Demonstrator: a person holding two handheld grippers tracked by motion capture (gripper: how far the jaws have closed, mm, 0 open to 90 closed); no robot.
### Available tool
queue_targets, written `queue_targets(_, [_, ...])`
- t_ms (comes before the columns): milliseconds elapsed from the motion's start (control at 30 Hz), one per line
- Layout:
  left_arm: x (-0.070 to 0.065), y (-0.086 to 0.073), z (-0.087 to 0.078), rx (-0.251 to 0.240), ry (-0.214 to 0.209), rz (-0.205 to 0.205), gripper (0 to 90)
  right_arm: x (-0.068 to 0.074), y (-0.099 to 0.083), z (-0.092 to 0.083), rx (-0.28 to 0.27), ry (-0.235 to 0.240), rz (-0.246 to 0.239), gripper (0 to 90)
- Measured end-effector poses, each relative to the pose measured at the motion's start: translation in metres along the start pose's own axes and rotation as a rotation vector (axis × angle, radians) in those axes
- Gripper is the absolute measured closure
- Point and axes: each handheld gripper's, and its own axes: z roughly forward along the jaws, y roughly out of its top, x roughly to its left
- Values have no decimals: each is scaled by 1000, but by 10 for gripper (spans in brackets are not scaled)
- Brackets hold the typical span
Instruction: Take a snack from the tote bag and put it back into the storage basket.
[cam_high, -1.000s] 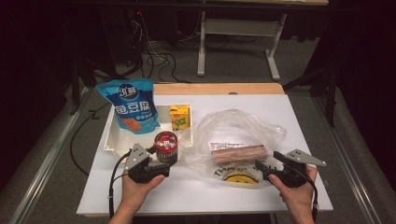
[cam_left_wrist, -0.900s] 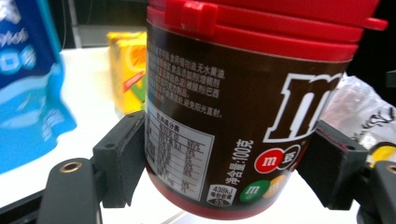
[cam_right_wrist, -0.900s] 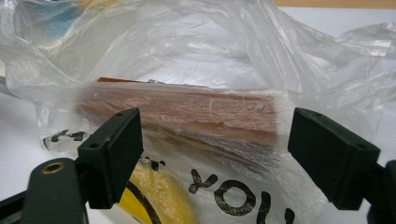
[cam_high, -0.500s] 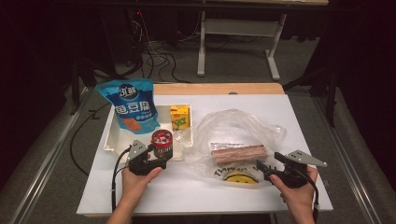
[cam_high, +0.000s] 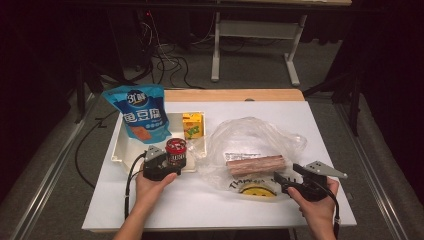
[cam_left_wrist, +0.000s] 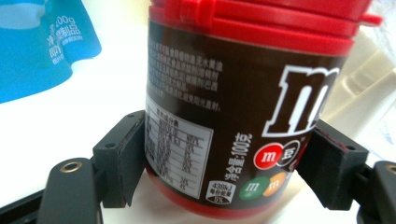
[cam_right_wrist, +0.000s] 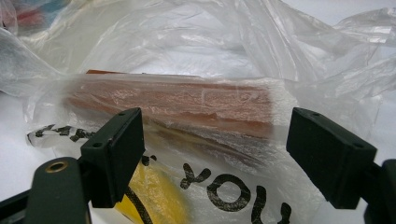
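While the left gripper (cam_left_wrist: 219, 163) clamps the candy jar (cam_left_wrist: 243, 107) low over the tray's (cam_high: 120, 150) front edge, keep it upright — carry it toward the plastic bag (cam_high: 250, 140), where the right gripper (cam_right_wrist: 215, 158) waits wide open, holding nothing.

A white table (cam_high: 165, 205) carries a cream tray (cam_high: 122, 147) near its left edge and a clear plastic bag (cam_high: 250, 137) (printed with a yellow smiley face) toward the front right corner.
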Motion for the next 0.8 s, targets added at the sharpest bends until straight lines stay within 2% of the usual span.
queue_targets(67, [0,0,1,-2,1,-1,241,-1,0,0,1,-1,-4,196])
queue_targets(100, [1,1,5,19,37,9,241,-1,-1,1,1,-1,-5,197])
queue_targets(133, [1,1,6,26,50,10,241,0,-1,1,1,-1,-5,197])
queue_targets(167, [0,1,9,37,72,22,241,0,-1,1,2,-1,-8,197])
queue_targets(233, [-1,-3,12,60,109,73,241,0,-1,1,2,-3,-10,198])
queue_targets(300, [-2,-6,13,67,114,104,240,1,-1,1,1,-3,-4,199])
queue_targets(400, [-2,-7,14,77,124,119,240,0,-1,1,0,-3,-3,200])
queue_targets(467, [-3,-10,15,85,134,144,239,0,-1,1,0,-5,-5,201])
queue_targets(533, [-4,-13,16,100,142,194,240,0,-1,0,0,-4,-3,201])
queue_targets(600, [-4,-12,15,99,141,184,252,0,-1,0,-1,-5,-6,201])
queue_targets(700, [-4,-5,10,90,118,113,205,-1,-2,0,0,-5,-4,201])
queue_targets(800, [-7,0,-2,80,104,113,150,-2,-2,0,2,-7,-2,200])
